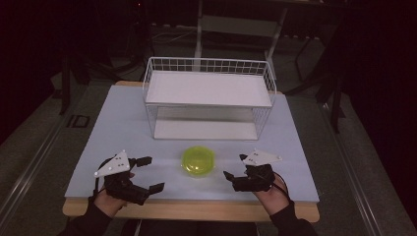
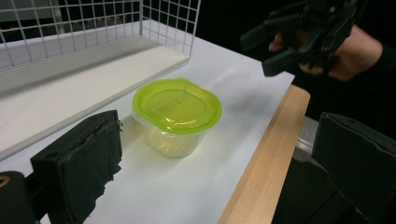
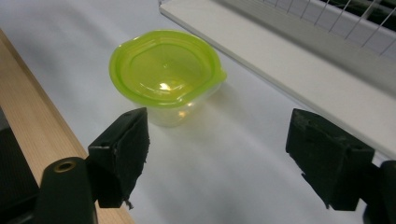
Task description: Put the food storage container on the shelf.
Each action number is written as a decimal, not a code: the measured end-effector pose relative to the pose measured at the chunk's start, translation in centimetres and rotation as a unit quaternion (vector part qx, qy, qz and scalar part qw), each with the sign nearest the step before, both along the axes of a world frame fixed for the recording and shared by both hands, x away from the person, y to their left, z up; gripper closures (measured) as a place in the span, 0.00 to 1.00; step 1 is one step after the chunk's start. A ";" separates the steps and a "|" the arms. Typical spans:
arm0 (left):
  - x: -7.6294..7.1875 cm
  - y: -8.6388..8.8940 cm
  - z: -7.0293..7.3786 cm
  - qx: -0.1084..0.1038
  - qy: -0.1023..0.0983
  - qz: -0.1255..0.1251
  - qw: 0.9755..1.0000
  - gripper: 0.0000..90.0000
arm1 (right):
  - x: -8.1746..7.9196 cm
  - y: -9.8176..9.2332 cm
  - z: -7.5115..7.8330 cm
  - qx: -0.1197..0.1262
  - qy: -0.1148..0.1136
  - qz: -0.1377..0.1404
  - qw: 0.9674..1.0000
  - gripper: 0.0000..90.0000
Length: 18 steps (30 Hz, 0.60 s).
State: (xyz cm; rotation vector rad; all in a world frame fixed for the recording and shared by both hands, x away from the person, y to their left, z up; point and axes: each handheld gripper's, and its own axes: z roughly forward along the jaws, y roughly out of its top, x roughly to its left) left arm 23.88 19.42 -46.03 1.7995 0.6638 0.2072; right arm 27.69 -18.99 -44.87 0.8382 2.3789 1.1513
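While the small container point(image 1: 198, 162) sits free on the white table point(image 1: 113, 132), in front of the wire rack point(image 1: 208, 98) and between your two grippers, treat it as a light, thin-walled plastic tub that looks empty. Its clear body will likely flex if you squeeze hard, and the yellow-green lid point(image 3: 163, 66) is smooth and glossy, so it may slip under the pads. Your left gripper point(image 1: 149, 173) and right gripper point(image 1: 234, 166) both stand wide open with nothing between the jaws, each a little way off from the tub. Take it across the body just under the lid's rim, where the wall should be stiffest, and close gently.
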 end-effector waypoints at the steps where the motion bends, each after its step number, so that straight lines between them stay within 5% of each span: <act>1: 0.2 -0.1 0.1 -0.001 0.003 0.000 1.000 0.03 | 0.0 0.1 0.2 0.001 -0.010 0.006 1.000 0.25; 6: 1.3 -0.7 0.6 -0.004 0.016 -0.007 1.000 0.03 | 0.2 0.9 1.2 -0.013 -0.008 0.021 1.000 0.24; 11: 2.8 -1.5 1.2 0.017 0.028 -0.003 0.999 0.03 | 0.7 1.8 1.5 0.010 0.008 -0.001 1.000 0.15; 18: 4.8 -2.6 1.4 0.018 0.062 0.014 0.998 0.07 | 2.4 2.4 1.3 0.050 0.037 -0.030 0.998 0.13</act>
